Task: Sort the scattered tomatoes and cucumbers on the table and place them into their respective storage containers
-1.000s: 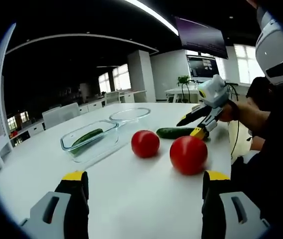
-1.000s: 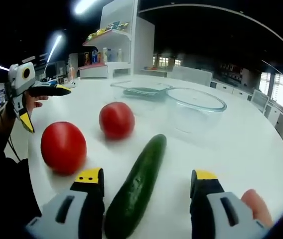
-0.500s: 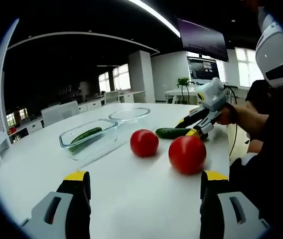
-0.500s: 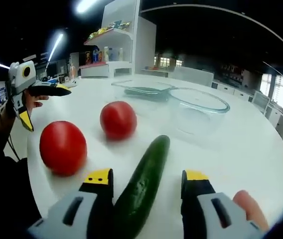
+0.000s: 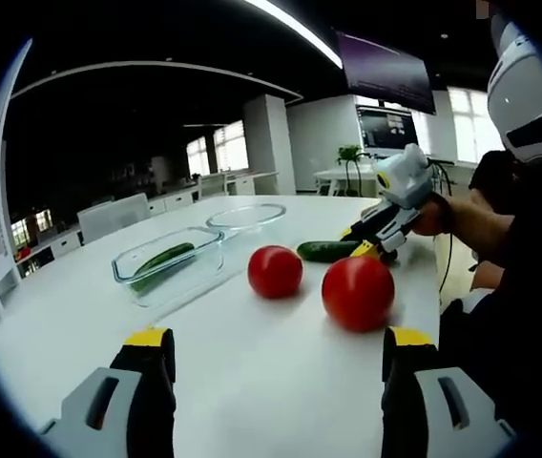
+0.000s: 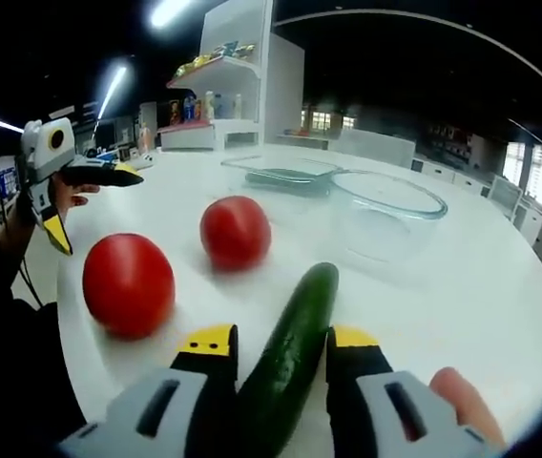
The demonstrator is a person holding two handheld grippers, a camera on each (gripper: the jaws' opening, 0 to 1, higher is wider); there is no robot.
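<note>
**A:** What is nearest, and what has hold of it?

**B:** In the right gripper view, the right gripper [image 6: 281, 348] has its 2 yellow-tipped jaws closed in against the near end of a cucumber [image 6: 290, 353]. It lies on the white table [image 6: 462, 286], and the jaws look to be touching its sides. I would call that a grip, though whether it is firm I cannot tell.

**A:** Which way does the cucumber lie?

**B:** Its long axis runs straight out from between the jaws, away from the hand, toward the containers. Any lift starts from that near end, so the far end may droop.

**A:** And the other gripper?

**B:** In the left gripper view, the left gripper [image 5: 269, 367] hangs over bare table with its jaws wide apart, holding nothing. Ahead of it sit 2 tomatoes: a near tomato [image 5: 358, 293] and a farther tomato [image 5: 275, 272], apart from each other. The left gripper is the nearer one to them, I judge.

**A:** Then the containers?

**B:** Farther back, a rectangular glass dish [image 5: 168, 267] already holds 1 cucumber. Just beyond it stands a round glass bowl [image 5: 245, 218], which looks empty. Neither tomato is stored yet.
</note>
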